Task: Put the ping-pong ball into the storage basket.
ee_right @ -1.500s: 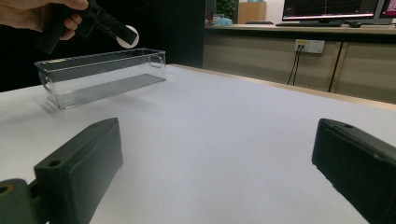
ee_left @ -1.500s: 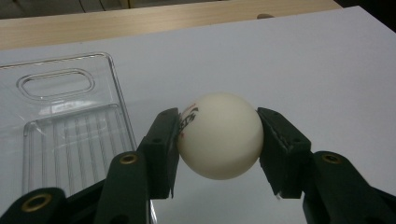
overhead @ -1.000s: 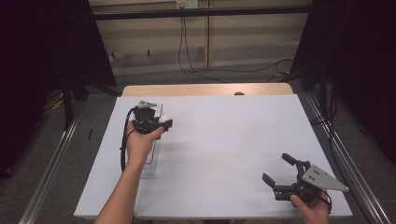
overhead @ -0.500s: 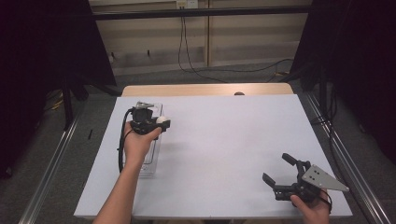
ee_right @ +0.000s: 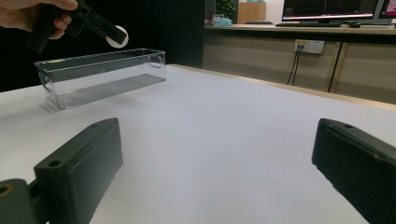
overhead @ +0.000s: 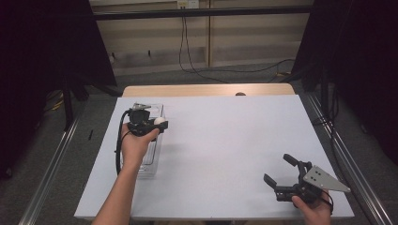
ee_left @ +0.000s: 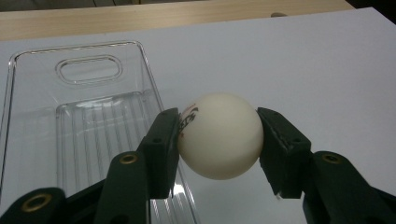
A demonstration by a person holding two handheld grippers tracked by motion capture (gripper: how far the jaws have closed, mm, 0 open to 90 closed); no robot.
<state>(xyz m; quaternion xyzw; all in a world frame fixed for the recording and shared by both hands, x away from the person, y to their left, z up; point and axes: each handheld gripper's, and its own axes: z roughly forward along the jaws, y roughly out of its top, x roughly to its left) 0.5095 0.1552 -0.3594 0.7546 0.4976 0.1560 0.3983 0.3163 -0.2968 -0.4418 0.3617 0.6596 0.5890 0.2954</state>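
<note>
Between my left gripper's [ee_left: 218,140] jaws a white ball [ee_left: 219,135] is sitting, pinched on both sides, with red and dark print facing the left jaw. I am holding it in the air over the right edge of a clear bin [ee_left: 70,116], so that part of the ball is hanging above the bin's ribbed floor and part above the table [ee_left: 303,60] beside it. From the right gripper view the ball [ee_right: 116,36] is showing well above the bin's [ee_right: 100,77] rim, near the far end. That bin is lying long and narrow on the table's left side, a handle slot cut in its far end wall, and nothing is lying inside it that I can make out.

My right gripper [overhead: 281,171] is standing with its jaws spread wide and nothing between them, gripping nothing, pointing left across the bare white surface. I am holding it low near the table's front right corner, well apart from the bin.

Seen from above, my left hand [overhead: 136,143] is reaching forward over the bin [overhead: 152,164], and my right hand [overhead: 312,206] is entering at the bottom edge.

A wooden strip [overhead: 206,90] is running along the table's far edge.
</note>
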